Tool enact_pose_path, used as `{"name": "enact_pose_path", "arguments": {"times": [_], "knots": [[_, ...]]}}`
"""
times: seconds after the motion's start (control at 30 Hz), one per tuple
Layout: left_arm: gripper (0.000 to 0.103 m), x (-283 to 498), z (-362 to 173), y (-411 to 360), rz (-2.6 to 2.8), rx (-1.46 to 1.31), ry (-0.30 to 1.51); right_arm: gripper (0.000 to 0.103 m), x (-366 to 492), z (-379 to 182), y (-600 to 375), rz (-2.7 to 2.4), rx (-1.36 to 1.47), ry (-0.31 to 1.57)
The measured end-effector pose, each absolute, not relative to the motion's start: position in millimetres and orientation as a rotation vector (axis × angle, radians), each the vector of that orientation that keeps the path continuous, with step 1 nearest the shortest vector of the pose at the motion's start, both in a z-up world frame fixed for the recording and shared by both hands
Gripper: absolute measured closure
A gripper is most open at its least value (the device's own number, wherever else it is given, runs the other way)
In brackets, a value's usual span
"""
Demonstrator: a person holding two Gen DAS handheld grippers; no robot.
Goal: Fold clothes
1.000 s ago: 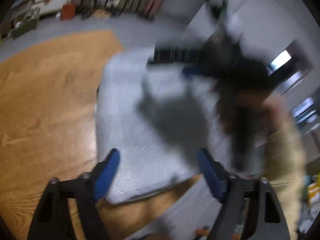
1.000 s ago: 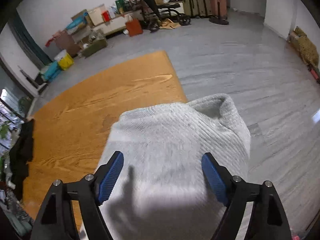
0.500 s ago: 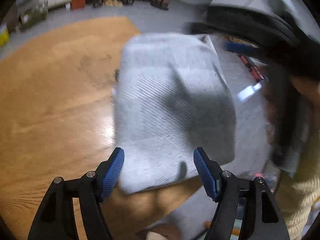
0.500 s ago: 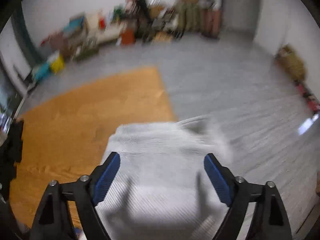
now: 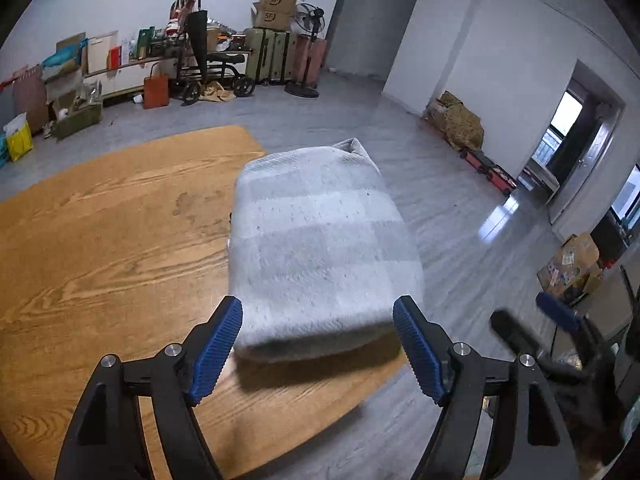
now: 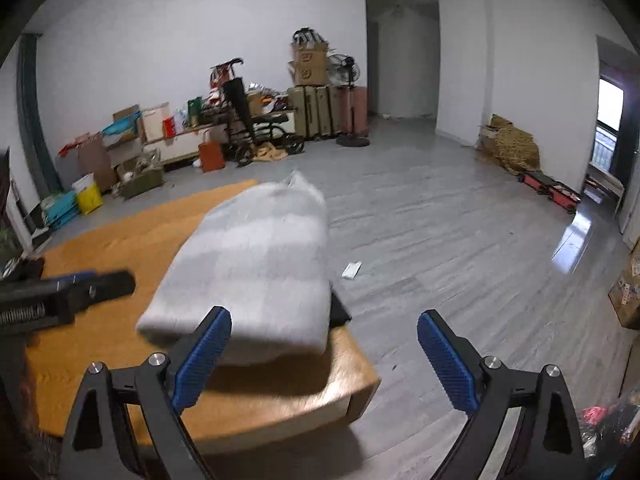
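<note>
opening wider, both grippers (image 5: 318,348) (image 6: 324,358) have drawn back, empty, from the folded sweater (image 5: 320,248).

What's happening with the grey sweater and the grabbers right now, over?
Left gripper and right gripper both empty, jaws opening. Grey sweater lies folded at the wooden table's edge. Nothing in the way.

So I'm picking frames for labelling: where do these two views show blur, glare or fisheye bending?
Left wrist view: mostly sharp, the grey folded garment reads clearly; the right tool at the edge is smeared by motion; a window glare patch sits on the floor. Right wrist view: the garment looks soft, the left tool streaked; walls and door frames bow toward the rim in both.
</note>
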State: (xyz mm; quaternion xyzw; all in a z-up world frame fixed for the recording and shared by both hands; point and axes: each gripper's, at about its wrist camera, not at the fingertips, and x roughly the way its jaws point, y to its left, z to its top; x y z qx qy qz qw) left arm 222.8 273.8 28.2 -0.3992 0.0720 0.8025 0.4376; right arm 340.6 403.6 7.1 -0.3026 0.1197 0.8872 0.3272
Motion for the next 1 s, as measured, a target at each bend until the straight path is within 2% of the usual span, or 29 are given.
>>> {"name": "enact_pose_path", "arguments": {"times": [0.3,0.47,1.0], "knots": [[0.024,194.8,9.9,275.4,2.092,-0.901,0.222,0.006,329.5,10.7,395.4,2.400,-0.800,0.237],[0.023,174.8,9.6,271.6,2.112,-0.906,0.210,0.006,314.5,8.2,396.3,2.487,-0.805,0.281],[0.023,160.6,9.2,278.0,2.108,-0.916,0.272,0.006,294.0,3.1,385.8,2.471,-0.870,0.259]]}}
